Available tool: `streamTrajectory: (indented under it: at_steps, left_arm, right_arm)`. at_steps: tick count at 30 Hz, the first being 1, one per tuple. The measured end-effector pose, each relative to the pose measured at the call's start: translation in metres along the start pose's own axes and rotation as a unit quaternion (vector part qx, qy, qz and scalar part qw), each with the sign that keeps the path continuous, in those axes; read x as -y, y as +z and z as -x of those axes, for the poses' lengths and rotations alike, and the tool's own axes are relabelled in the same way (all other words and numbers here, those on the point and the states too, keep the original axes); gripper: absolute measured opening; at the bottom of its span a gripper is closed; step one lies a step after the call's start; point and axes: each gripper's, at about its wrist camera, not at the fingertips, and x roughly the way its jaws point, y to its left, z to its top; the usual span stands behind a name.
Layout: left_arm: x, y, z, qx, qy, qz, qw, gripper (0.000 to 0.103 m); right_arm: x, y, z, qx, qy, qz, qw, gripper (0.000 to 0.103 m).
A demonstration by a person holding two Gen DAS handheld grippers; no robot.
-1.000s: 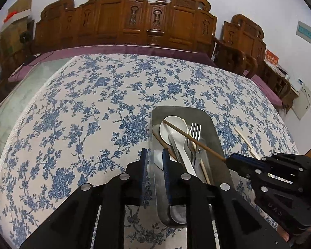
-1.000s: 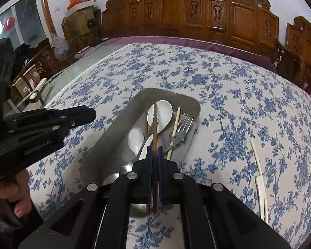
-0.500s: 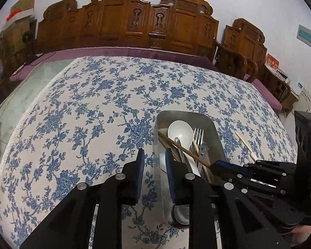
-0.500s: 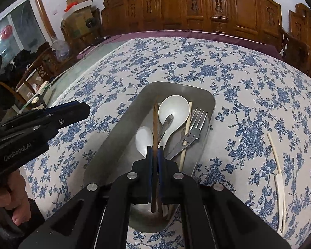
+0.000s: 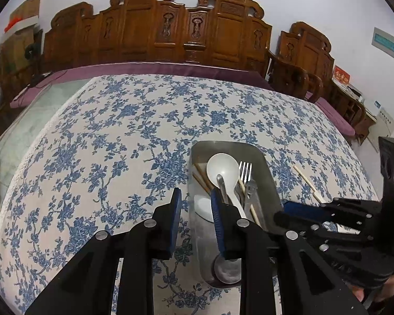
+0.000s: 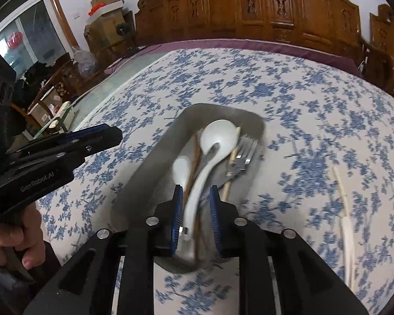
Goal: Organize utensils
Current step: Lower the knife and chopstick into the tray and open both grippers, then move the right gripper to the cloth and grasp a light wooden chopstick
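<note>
The right gripper [image 6: 195,202] hovered over the near end of the tray [image 6: 149,173], fingers apart and empty. Loose chopsticks [image 6: 345,215] lay on the tablecloth to its right, long axis pointing away, nearer this hand. The left gripper [image 5: 194,210] also stood parted.

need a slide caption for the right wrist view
Open right hand-held gripper over a metal tray of utensils, white spoon on top.

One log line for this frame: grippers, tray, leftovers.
left gripper: open | right gripper: open over tray | brown chopstick: in tray | pale chopsticks: on tablecloth
</note>
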Motion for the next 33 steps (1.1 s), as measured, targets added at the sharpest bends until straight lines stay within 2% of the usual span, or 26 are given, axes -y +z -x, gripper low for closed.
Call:
streamTrajectory:
  at_steps: [3,5,7,9,12,16,22,25,33]
  left_arm:
    - [0.009,-0.001,0.004,0.007,-0.002,-0.01,0.9999,0.041]
    - [0.016,-0.001,0.007,0.011,-0.002,-0.021,0.9997,0.044]
    - [0.023,-0.002,0.009,0.015,-0.002,-0.029,0.9995,0.056]
    - [0.03,-0.003,0.011,0.018,-0.006,-0.037,0.9991,0.061]
    - [0.038,-0.004,0.014,0.022,-0.007,-0.042,0.9989,0.077]
    - [0.052,-0.008,0.014,0.021,-0.016,-0.046,0.9986,0.086]
    - [0.079,-0.018,0.011,0.015,-0.029,-0.067,0.9972,0.09]
    - [0.094,-0.024,0.01,0.015,-0.029,-0.086,0.9957,0.09]
    - [0.117,-0.039,0.007,0.001,-0.04,-0.096,0.9946,0.091]
  right_arm:
    - [0.011,-0.007,0.019,0.013,-0.016,0.009,1.0,0.023]
    - [0.021,-0.012,0.029,0.016,-0.021,0.007,1.0,0.023]
    - [0.034,-0.019,0.04,0.019,-0.031,0.005,0.999,0.023]
    - [0.048,-0.026,0.049,0.02,-0.047,0.006,0.999,0.023]
    - [0.068,-0.037,0.061,0.02,-0.063,0.001,0.998,0.023]
    - [0.095,-0.054,0.076,0.018,-0.086,-0.005,0.996,0.028]
    - [0.134,-0.076,0.079,-0.001,-0.115,-0.016,0.993,0.029]
    - [0.148,-0.08,0.072,-0.009,-0.118,-0.02,0.993,0.029]
    - [0.171,-0.08,0.038,-0.045,-0.114,-0.036,0.992,0.029]
